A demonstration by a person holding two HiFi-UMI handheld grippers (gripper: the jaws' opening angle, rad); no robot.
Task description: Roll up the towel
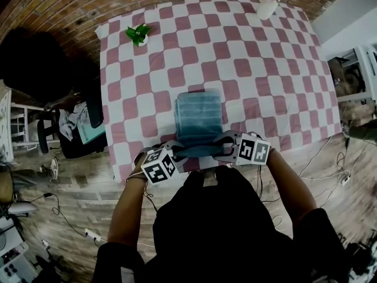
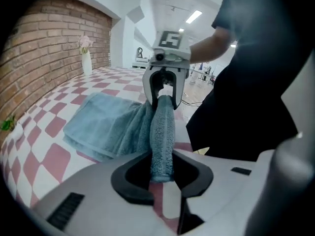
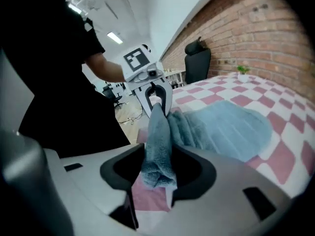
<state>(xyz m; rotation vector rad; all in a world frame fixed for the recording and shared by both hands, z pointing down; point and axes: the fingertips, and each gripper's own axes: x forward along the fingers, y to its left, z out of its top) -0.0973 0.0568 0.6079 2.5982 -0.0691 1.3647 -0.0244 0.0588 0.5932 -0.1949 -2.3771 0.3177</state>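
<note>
Here's the desk [image 1: 259, 69], a big pink-and-white chequered top, and lying on it is the towel [image 1: 199, 114], blue-grey and folded into a long strip that runs away from the person [image 1: 235, 229]. At the towel's near end, both tools are in. The left tool [image 2: 162, 177] is clamped on the left corner of that near edge, with cloth packed between its jaws. The right tool [image 3: 157, 173] is gripping the right corner the same way, on a thicker bunched wad. Each tool faces the other across the towel's width, with the edge drawn into a raised ridge between them and the rest of the towel flat beyond it. Small stuff: a green plant [image 1: 138, 34] sits well beyond the towel's far end to the left, and a vase [image 1: 267, 7] well beyond it to the right.

My read is that this is the very start of the roll, with the near edge pinched and lifted. The next move calls for both tools to turn that edge over toward the towel's far end, level and together, so the roll starts straight.

Hard to tell: the cloth hides the pads themselves. The person's body cuts off the towel's near side in the head view, and whether a full turn is wound yet I can't say.
</note>
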